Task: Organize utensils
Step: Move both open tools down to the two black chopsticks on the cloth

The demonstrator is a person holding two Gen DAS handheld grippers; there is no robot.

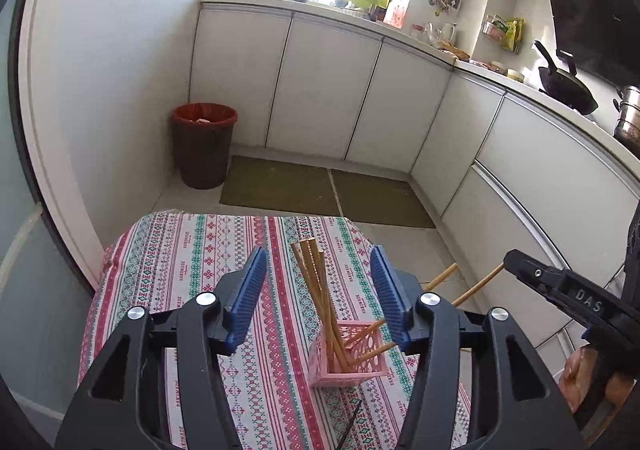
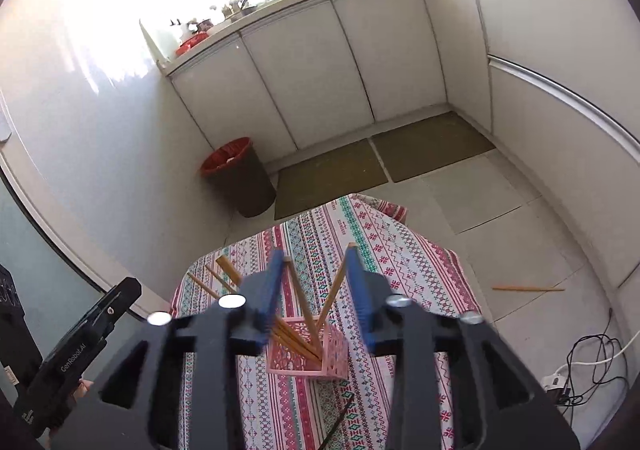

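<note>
The surface [image 1: 192, 270] with the striped cloth holds a little pink basket [image 1: 352, 354], light and easy to tip, so hold it low by its walls. The chopsticks [image 1: 316, 282] in it are thin, stiff and slippery; one more [image 2: 528, 288] lies on the floor. The left gripper [image 1: 320, 294] and right gripper [image 2: 312, 290] are both spread, pinching nothing

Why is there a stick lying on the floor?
One chopstick lies on the floor tiles, beside the table. The other chopsticks stand in the pink holder, so this one looks dropped.
</note>
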